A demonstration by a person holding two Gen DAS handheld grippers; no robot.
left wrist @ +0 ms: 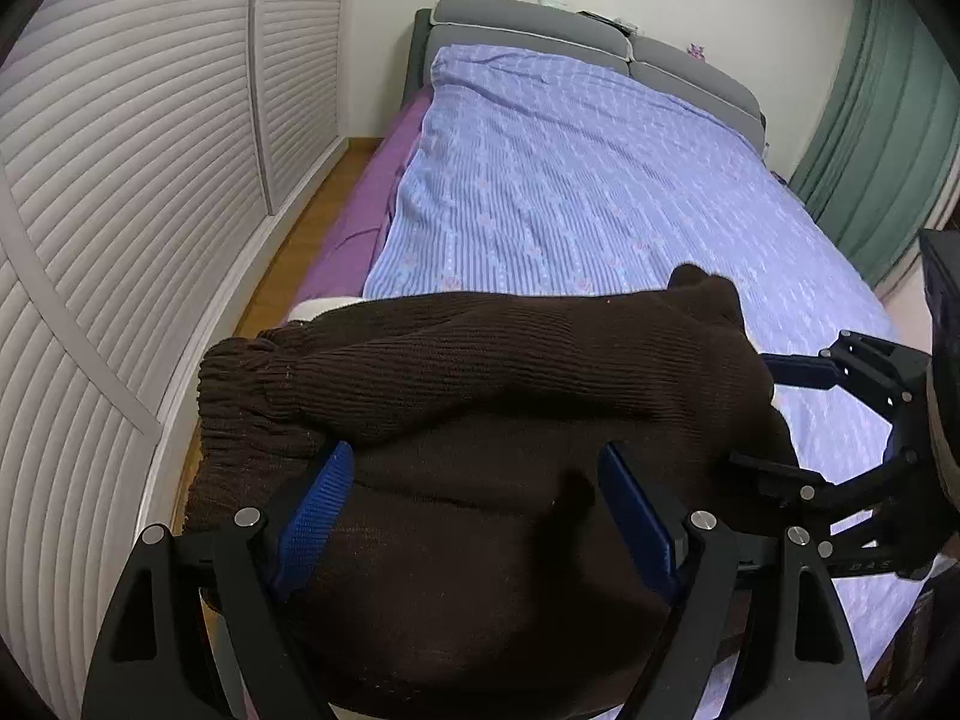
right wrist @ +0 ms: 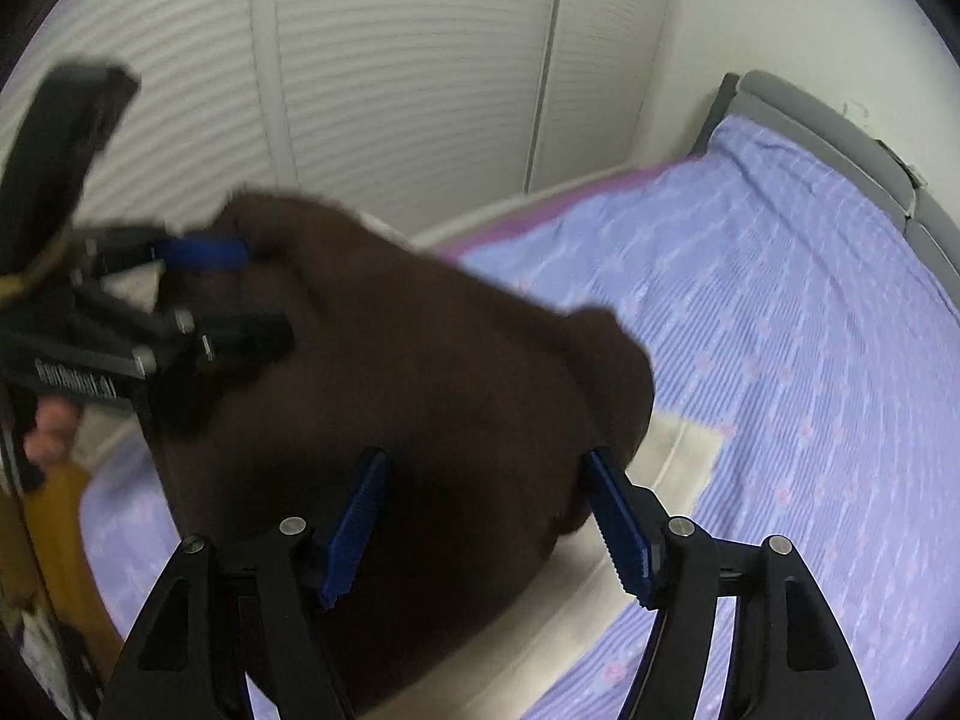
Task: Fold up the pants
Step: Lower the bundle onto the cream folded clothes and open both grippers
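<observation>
Pants (left wrist: 480, 420) – dark brown ribbed knit, heaped in a thick fold on the near end of the bed, gathered waistband out to the left in the left wrist view. Right up close, left tongs (left wrist: 474, 456) spread wide, blue pads set apart with the bulk of the knit between and under them; no pinch visible there. Same story over on the right wrist view, though blurred: right tongs (right wrist: 486, 459) spread as well, one pad over the dark fabric, the other just at its edge. Under that edge, a cream cloth (right wrist: 672, 456) peeking out, flat on the bedding.

From each camera, the other tongs visible at the far side of the heap, fingers parted on either side of the fabric's rim. Whether touching or just beside, impossible to tell.

Beyond the heap – a long stretch of lilac striped sheet (left wrist: 570, 180), smooth, with a purple layer (left wrist: 372, 192) showing along its left side. Further back, grey padded headboard (left wrist: 540, 30) against the pale wall. Off to the left, wooden floor (left wrist: 312, 222) and white louvred wardrobe doors (left wrist: 120, 180); far right, a green curtain (left wrist: 870, 150).
</observation>
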